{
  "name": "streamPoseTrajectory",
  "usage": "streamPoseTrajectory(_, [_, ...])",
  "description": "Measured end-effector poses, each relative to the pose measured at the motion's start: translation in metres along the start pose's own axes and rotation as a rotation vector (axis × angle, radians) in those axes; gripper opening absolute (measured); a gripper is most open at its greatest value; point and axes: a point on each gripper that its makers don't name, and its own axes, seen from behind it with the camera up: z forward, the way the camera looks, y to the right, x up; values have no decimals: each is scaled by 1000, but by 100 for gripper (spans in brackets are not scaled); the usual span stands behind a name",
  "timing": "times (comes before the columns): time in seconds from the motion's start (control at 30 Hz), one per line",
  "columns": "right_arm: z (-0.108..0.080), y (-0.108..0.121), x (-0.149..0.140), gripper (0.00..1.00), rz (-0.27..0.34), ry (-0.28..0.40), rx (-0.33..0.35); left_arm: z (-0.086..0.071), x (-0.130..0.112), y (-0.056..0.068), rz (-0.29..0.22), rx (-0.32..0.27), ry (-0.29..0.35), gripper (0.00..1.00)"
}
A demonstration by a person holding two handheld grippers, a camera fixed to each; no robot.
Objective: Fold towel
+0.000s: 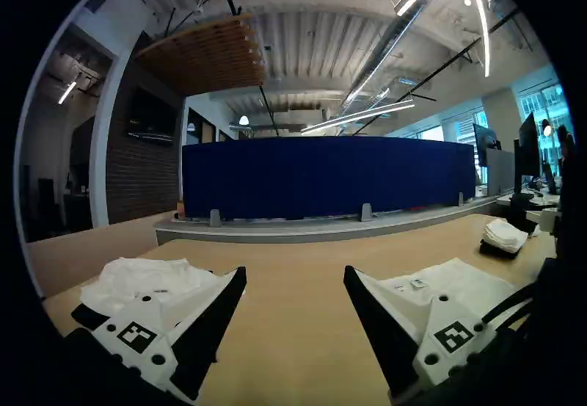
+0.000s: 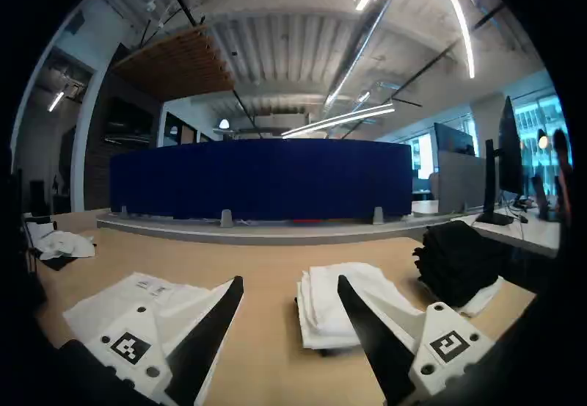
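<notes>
Left gripper (image 1: 294,269) and right gripper (image 2: 290,278) both spread wide, empty. Towel (image 2: 139,292) beside the folded stack (image 2: 323,299) looks light, floppy; I'd pinch a corner.

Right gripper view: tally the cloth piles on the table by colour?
White: 3 (flat towel, white folded stack, crumpled cloth at far left)
Black: 1 (black stack)
Total: 4
The white edge under the black stack is not counted; I cannot tell if it is a separate piece.
</notes>
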Motion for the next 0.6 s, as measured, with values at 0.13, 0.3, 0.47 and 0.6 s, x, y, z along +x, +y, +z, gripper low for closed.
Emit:
streamPoseTrajectory(0.13, [-3, -2, 28, 100, 5, 12, 2, 2, 21, -2, -17, 3, -7, 99])
streamPoseTrajectory(0.3, [-6, -5, 74, 99, -8, 15, 1, 3, 57, -5, -5, 3, -26, 99])
streamPoseTrajectory(0.47, [-11, -9, 124, 100, -1, 12, 2, 2, 106, -3, 19, -14, -37, 99])
streamPoseTrajectory(0.6, [-16, -12, 157, 100, 5, 10, 2, 0, 140, 0, 24, -27, -47, 99])
